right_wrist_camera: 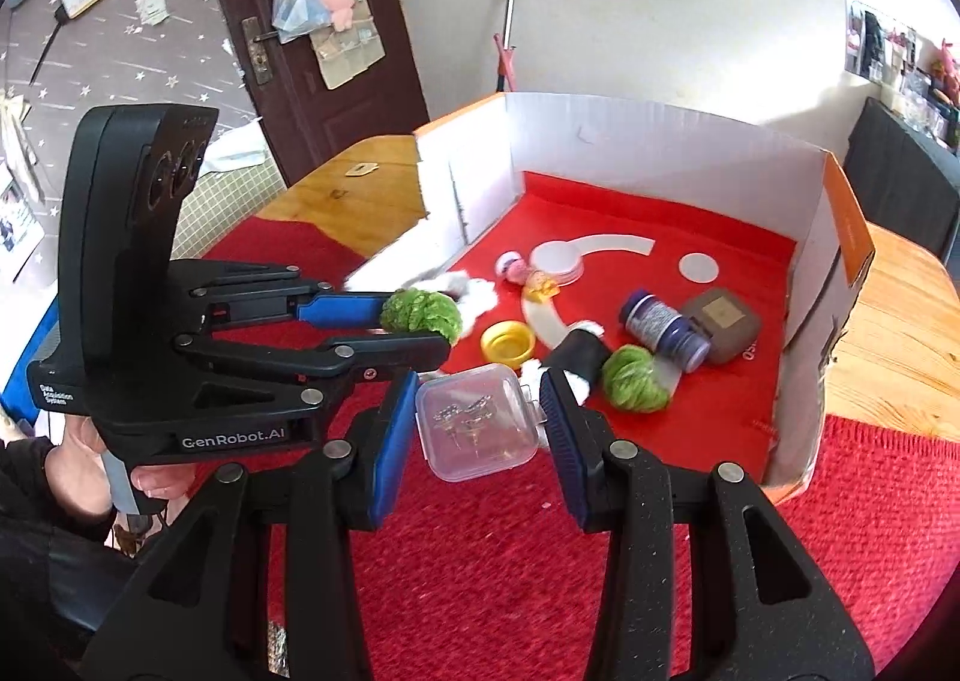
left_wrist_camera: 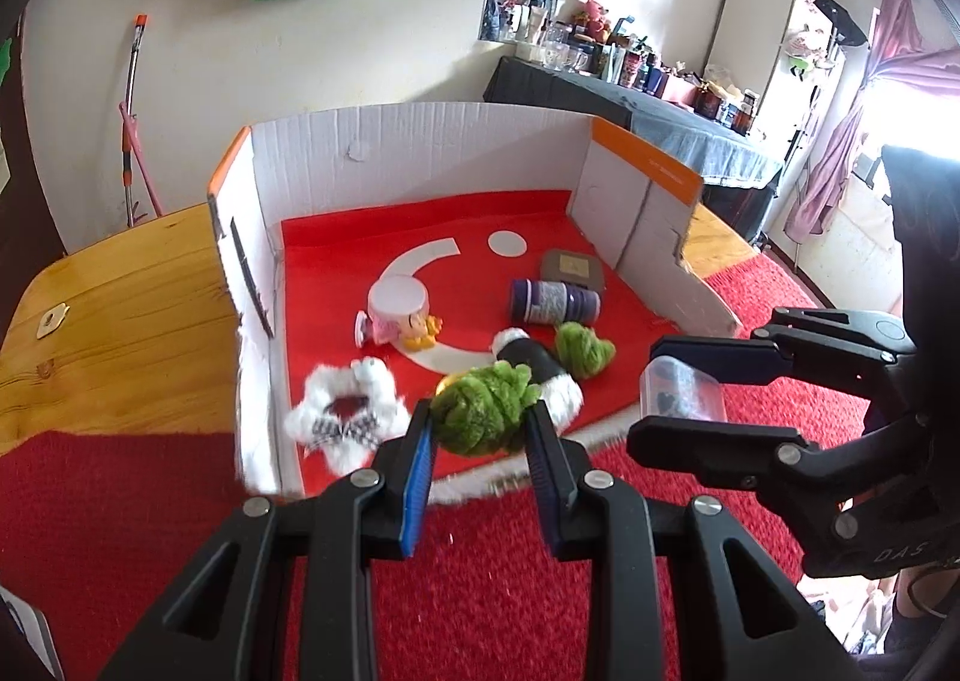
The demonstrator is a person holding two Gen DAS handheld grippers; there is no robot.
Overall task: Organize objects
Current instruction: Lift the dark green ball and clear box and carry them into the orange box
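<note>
My left gripper is clamped on a fuzzy green ball, holding it above the near, open edge of the cardboard box, while my right gripper pinches a small clear plastic case just beside it, over the same edge. Inside the box, on its red liner, lie a second green ball, a purple bottle on its side touching a brown square box, a yellow lid and a white fluffy toy.
</note>
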